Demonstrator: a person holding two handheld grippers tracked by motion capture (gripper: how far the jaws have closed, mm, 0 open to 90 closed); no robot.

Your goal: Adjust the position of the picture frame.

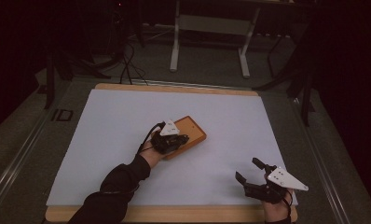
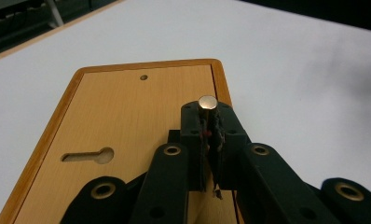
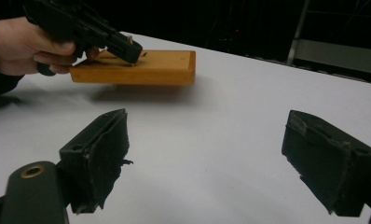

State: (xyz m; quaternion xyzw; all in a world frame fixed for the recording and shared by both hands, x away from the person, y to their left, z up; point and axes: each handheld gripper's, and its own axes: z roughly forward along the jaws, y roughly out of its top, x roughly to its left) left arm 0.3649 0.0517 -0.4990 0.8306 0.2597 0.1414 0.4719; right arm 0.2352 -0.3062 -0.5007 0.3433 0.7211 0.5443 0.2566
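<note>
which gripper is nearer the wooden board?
Left. The left gripper is over the wooden board, shut on a small metal pin. The right gripper sits open, well off toward the near right.

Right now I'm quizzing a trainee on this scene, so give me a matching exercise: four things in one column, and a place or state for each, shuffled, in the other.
Things:
1. left gripper
2. right gripper
3. wooden board
4. metal pin

States:
A. lies on the white sheet, mid-table
B. open, holding nothing
C. clamped between black jaws
D. shut, over the board

Pairs: 1-D, 2-B, 3-A, 4-C
</note>
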